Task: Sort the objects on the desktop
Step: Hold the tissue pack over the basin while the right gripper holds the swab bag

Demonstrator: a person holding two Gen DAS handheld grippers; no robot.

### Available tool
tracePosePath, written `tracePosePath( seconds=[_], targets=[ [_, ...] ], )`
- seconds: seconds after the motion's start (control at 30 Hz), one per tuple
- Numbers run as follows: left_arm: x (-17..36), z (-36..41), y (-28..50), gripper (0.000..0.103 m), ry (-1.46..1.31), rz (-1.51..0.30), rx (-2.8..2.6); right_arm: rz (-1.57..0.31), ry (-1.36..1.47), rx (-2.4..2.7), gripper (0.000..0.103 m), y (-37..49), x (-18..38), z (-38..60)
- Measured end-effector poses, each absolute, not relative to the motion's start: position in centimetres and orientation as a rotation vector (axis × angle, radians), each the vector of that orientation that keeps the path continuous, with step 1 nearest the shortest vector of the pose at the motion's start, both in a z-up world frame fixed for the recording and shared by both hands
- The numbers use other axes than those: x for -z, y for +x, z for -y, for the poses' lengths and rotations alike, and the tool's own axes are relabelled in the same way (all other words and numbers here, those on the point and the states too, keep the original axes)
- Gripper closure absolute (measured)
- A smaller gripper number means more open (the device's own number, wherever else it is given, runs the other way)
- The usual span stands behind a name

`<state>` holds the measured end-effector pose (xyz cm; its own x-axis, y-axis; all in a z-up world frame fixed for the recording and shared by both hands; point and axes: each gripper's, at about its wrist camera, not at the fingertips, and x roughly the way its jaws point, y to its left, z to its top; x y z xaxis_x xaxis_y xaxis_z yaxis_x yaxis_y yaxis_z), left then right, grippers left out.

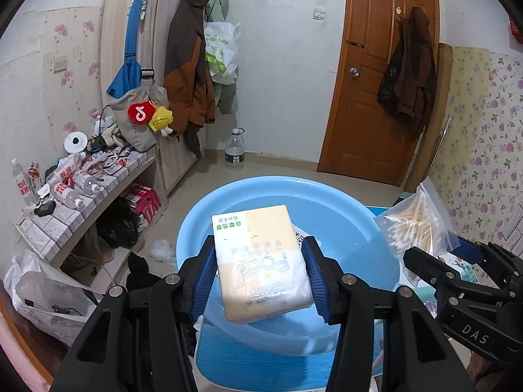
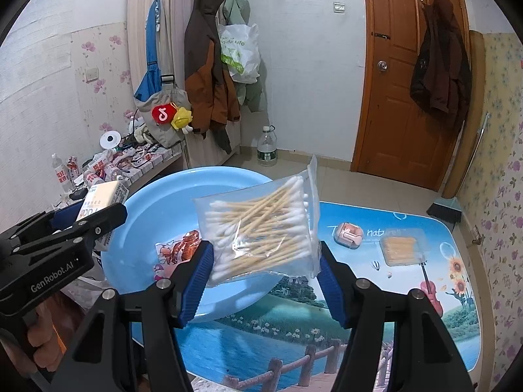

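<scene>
My left gripper [image 1: 260,271] is shut on a cream and white tissue pack [image 1: 258,261], which hangs over the blue plastic basin [image 1: 359,215]. My right gripper [image 2: 264,271] is shut on a clear bag of cotton swabs [image 2: 261,232], held above the basin's [image 2: 157,205] right rim. In the basin lies a small printed packet [image 2: 178,251]. The swab bag [image 1: 415,225] and right gripper also show at the right of the left wrist view. The tissue pack [image 2: 104,196] and left gripper show at the left of the right wrist view.
The table has a picture-print top [image 2: 376,310]. On it, right of the basin, lie a pink earbud case [image 2: 349,235] and a clear box of toothpicks [image 2: 403,250]. A cluttered tiled shelf [image 1: 81,196] stands to the left. A water bottle [image 1: 234,150] and a broom [image 2: 446,210] are on the floor.
</scene>
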<state>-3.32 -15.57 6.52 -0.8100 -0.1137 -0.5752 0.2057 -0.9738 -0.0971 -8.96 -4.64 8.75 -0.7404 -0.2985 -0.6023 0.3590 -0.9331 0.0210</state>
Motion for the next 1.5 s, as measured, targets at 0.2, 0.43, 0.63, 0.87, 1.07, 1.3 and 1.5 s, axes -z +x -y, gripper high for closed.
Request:
tracePosePath(
  seconds=[0.2,0.43,0.63,0.87,1.07,1.3,1.5],
  targets=[
    [-6.5,16.0,-3.3,0.054,0.881,-0.239,2.839,-0.131,0.908,2.632,0.039,-9.5,-8.3,4.9],
    [-5.5,16.6,-3.9,0.054,0.913,-0.242,2.834,-0.143,0.934,2.613,0.039,-9.9,-7.3,5.7],
    [-4.7,16.4,-4.9,0.054,0.948,-0.236,2.836,-0.14,0.945,2.62,0.039,-10.9,-6.8,5.8],
    [-3.4,15.9,-6.5,0.054,0.995,-0.231,2.837,-0.146,0.967,2.616,0.039,-11.9,-6.1,5.9],
    [-2.5,15.9,-7.4,0.054,1.028,-0.231,2.827,-0.141,0.985,2.611,0.039,-12.7,-5.4,5.7],
    [-1.5,15.8,-8.2,0.054,1.066,-0.221,2.825,-0.138,0.998,2.611,0.039,-13.4,-4.8,5.7],
    [-0.7,15.3,-8.9,0.054,1.103,-0.209,2.829,-0.135,1.007,2.62,0.039,-13.9,-4.4,5.4]
  ],
)
